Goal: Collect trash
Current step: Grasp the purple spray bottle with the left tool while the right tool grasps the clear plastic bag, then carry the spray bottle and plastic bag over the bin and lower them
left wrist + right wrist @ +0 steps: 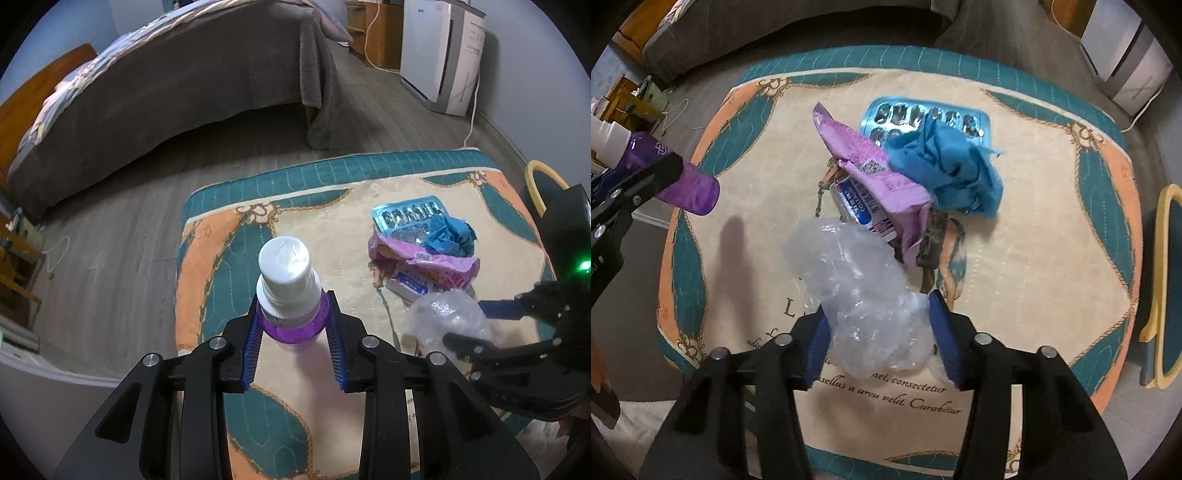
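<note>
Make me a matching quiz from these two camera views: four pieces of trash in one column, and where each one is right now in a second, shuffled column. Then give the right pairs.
Things
1. purple bottle
2. clear plastic bag
3. blue cloth
4. blister pack

Places
A. lying on the mat, partly under the blue cloth
B. between the fingers of the left gripper
C. crumpled on the mat, on top of the pile
D. between the fingers of the right gripper

Pairs: 1-B, 2-D, 3-C, 4-A

trash pile [905,173] on mat [1034,240]
</note>
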`<state>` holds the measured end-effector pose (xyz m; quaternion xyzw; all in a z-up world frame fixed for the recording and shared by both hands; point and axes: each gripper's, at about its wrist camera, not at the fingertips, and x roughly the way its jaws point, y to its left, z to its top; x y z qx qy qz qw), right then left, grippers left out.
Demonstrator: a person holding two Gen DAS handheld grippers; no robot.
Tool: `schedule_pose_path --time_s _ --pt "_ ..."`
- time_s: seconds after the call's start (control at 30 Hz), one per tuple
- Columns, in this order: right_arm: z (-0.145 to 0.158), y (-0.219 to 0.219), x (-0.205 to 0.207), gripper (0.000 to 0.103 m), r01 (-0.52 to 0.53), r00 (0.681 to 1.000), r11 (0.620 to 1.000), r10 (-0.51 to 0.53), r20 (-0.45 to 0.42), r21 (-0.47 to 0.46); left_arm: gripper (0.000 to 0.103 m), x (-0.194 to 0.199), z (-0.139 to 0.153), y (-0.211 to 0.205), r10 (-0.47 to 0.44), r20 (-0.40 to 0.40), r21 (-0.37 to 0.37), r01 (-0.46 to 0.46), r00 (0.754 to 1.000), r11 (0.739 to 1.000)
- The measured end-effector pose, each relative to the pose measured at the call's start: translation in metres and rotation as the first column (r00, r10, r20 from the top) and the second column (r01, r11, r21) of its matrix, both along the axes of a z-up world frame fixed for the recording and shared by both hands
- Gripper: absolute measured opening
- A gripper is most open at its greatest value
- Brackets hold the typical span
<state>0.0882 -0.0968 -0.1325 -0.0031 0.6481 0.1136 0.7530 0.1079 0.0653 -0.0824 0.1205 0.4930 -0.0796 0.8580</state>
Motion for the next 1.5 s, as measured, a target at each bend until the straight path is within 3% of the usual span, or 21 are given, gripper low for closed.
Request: schedule_pose_path --time_s 0.1,0.37,0.53,0.73,1.2,1.5 --pt "0.009 -0.005 -0.002 0.038 0.000 1.000 1.000 0.000 0.010 0.018 0.033 -0.002 0.004 -0.003 -0.006 0.012 -0.005 0.006 1.000 1.000" --pt "0.060 -0.042 -0.006 0.036 0.062 0.990 0.997 -0.067 0.124 0.047 0.033 -0.008 0.025 -0.014 -0.014 0.058 -0.047 0.017 0.998 0.999" --pt "0.095 -0.071 -0.011 0.036 0.104 0.968 0.992 -0.116 0.220 0.066 0.033 -0.013 0.041 -0.031 -0.034 0.100 -0.062 0.040 0.994 0.997" --pt "0.117 -0.121 -0.023 0.036 0.196 0.936 0.978 -0.208 0.285 0.070 0.033 -0.019 0.056 -0.064 -0.081 0.135 -0.071 0.091 0.988 0.993" --pt "0.120 -0.221 -0.040 0.036 0.351 0.873 0.930 -0.368 0.321 0.111 0.033 -0.030 0.069 -0.146 -0.188 0.169 -0.090 0.205 0.968 0.975" --pt "0.119 -0.266 -0.038 0.036 0.398 0.847 0.912 -0.409 0.340 0.105 0.033 -0.032 0.066 -0.198 -0.262 0.171 -0.090 0.280 0.950 0.956"
